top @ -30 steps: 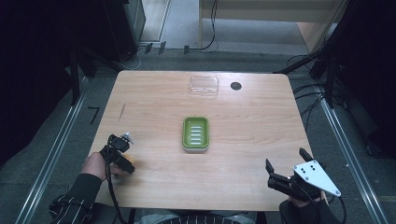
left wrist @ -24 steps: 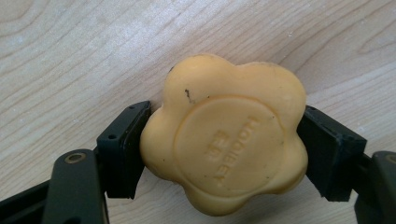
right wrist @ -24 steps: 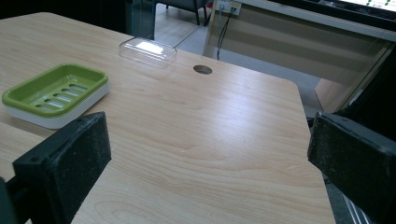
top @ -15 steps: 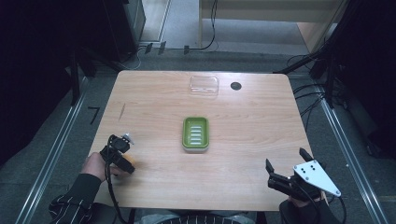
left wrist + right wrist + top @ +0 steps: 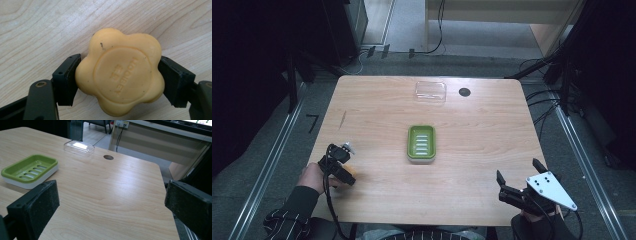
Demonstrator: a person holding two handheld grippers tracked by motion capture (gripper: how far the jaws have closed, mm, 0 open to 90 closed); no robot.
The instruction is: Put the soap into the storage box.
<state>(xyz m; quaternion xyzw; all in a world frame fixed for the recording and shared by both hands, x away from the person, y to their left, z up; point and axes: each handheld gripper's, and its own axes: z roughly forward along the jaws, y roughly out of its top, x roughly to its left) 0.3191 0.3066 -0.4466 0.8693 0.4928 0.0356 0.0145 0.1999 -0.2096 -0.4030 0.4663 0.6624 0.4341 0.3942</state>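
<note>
Left gripper jaws just closed in, now clamped on the soap from both sides, soap flat on the table at its near-left edge. Right gripper jaws spread wide, nothing between them, near-right corner. Green dish mid-table, clear lid behind it.

Bare table along the near edge, the right edge and the far left corner offers passage; a green soap dish at the centre and a clear lid near the far edge stand as obstacles.
</note>
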